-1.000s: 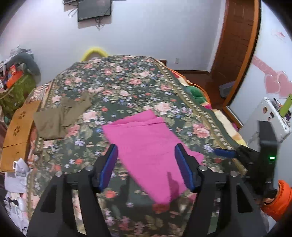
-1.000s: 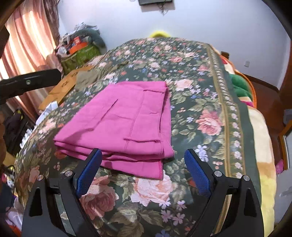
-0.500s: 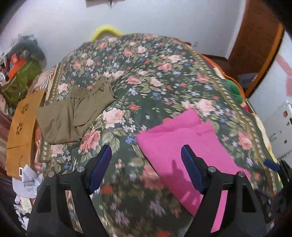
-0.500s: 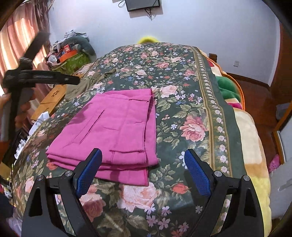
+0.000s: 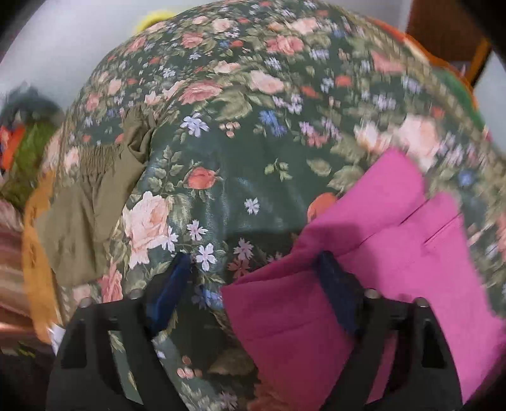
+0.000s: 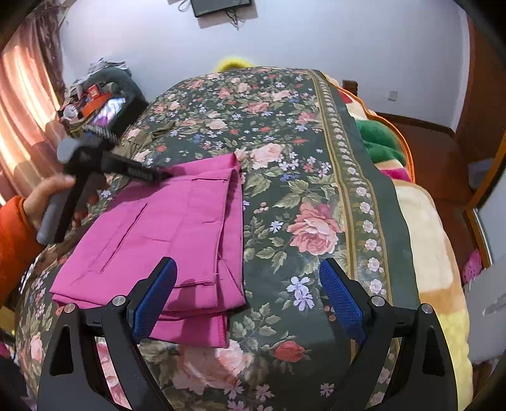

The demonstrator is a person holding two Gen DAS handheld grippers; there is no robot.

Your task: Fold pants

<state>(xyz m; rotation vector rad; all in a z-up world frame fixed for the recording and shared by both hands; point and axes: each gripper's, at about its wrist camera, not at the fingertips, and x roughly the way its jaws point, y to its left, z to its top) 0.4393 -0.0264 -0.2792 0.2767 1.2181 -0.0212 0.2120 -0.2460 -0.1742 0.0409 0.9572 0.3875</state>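
Left wrist view: your left gripper (image 5: 256, 278), jaws just widened, straddles the pink pants' (image 5: 363, 278) edge, gripping nothing. Right gripper (image 6: 246, 297) gapes empty. Seat both layers, then pinch.

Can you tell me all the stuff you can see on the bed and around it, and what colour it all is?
pink pants: one, magenta, folded flat on the near left part of the bed
olive pants: one, olive brown, crumpled near the bed's far left edge
bedspread: one, dark green with pink roses, covering the bed
blankets: a few, yellow, green and pink, along the bed's right side
screen: one, black, on the white wall
curtain: one, pink, far left
left hand-held gripper: one, black with blue pads, open over the pink pants' edge, jaws just opened wider
right hand-held gripper: one, black with blue pads, open, empty
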